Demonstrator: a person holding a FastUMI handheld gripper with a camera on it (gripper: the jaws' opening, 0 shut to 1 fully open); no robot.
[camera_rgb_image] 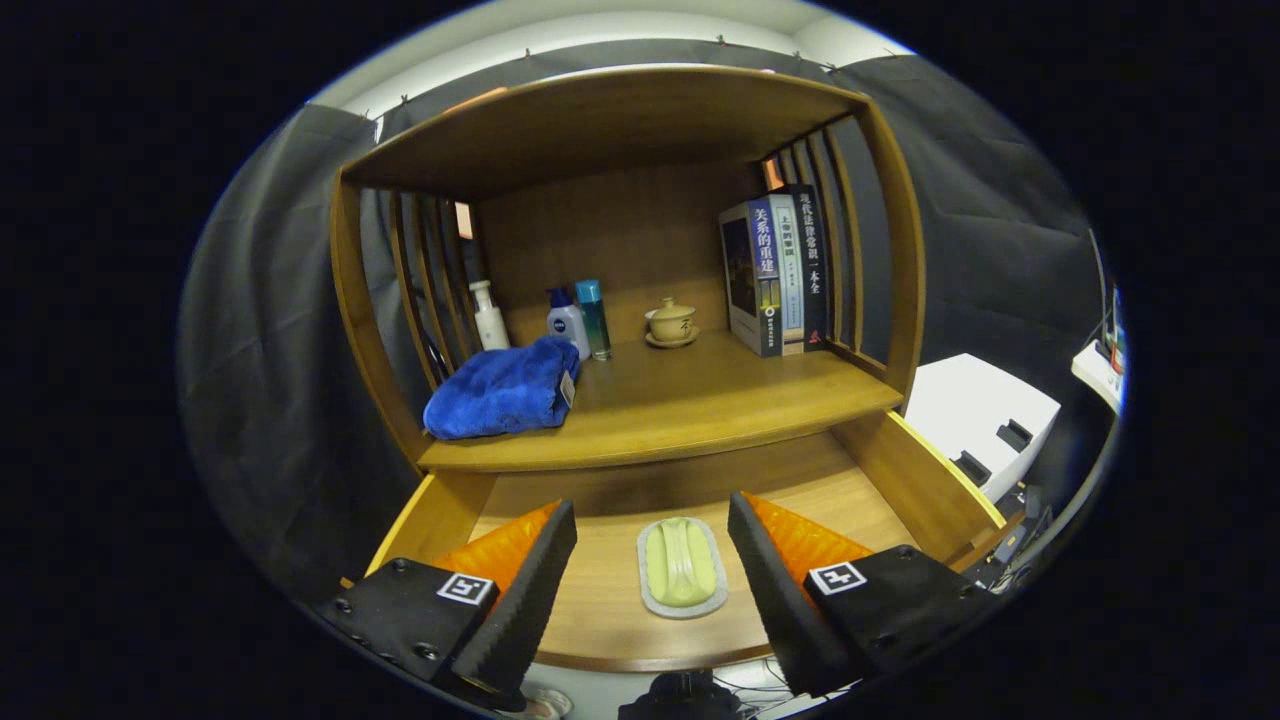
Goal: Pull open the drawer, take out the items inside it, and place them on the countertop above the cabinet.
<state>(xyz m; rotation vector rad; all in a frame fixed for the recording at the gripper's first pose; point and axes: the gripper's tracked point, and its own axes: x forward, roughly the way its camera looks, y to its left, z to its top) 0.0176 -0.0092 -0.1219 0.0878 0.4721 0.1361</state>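
The wooden drawer (905,480) stands pulled out below the countertop (700,405). On its floor lies a green bar of soap on a grey oval dish (682,567). My gripper (652,525) is open above the drawer, one finger on each side of the soap dish, touching nothing. A folded blue towel (500,390) rests on the left of the countertop.
On the countertop's back stand a white pump bottle (489,316), a white-and-blue bottle (567,322), a teal bottle (594,317), a lidded tea cup on a saucer (671,322) and several upright books (775,270). A white box (980,420) sits right of the cabinet.
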